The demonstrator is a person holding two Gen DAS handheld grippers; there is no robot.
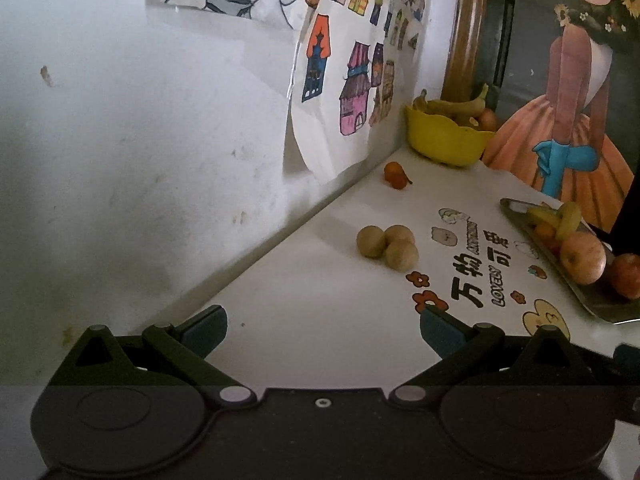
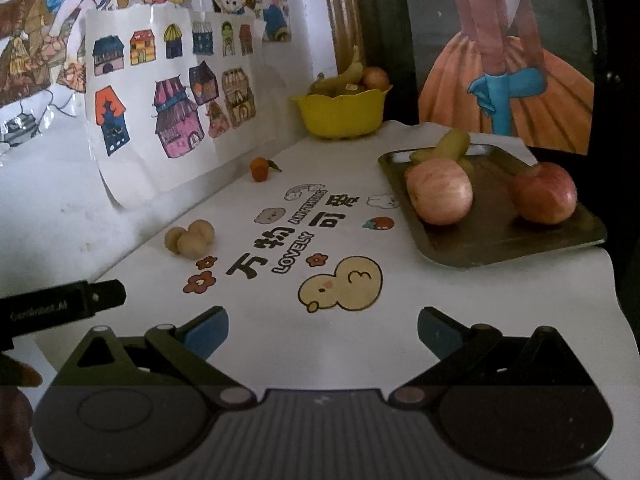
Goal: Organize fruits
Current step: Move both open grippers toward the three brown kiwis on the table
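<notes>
Three tan round fruits [image 1: 387,246] lie clustered on the white tabletop near the wall, also in the right wrist view [image 2: 191,238]. A small orange fruit [image 1: 395,175] lies farther back, also in the right wrist view [image 2: 260,169]. A metal tray [image 2: 500,240] at the right holds two apples [image 2: 439,191] and a banana [image 2: 448,147]; it also shows in the left wrist view [image 1: 600,304]. A yellow bowl [image 2: 342,114] with a banana and round fruit stands at the back. My left gripper [image 1: 322,330] and right gripper [image 2: 322,330] are open and empty, above the table's near part.
The wall with taped drawings [image 2: 168,112] runs along the left. A painted girl picture [image 2: 508,80] stands behind the tray. The left gripper's black body [image 2: 64,306] shows at the left in the right wrist view. The table's right edge [image 2: 618,288] drops off beside the tray.
</notes>
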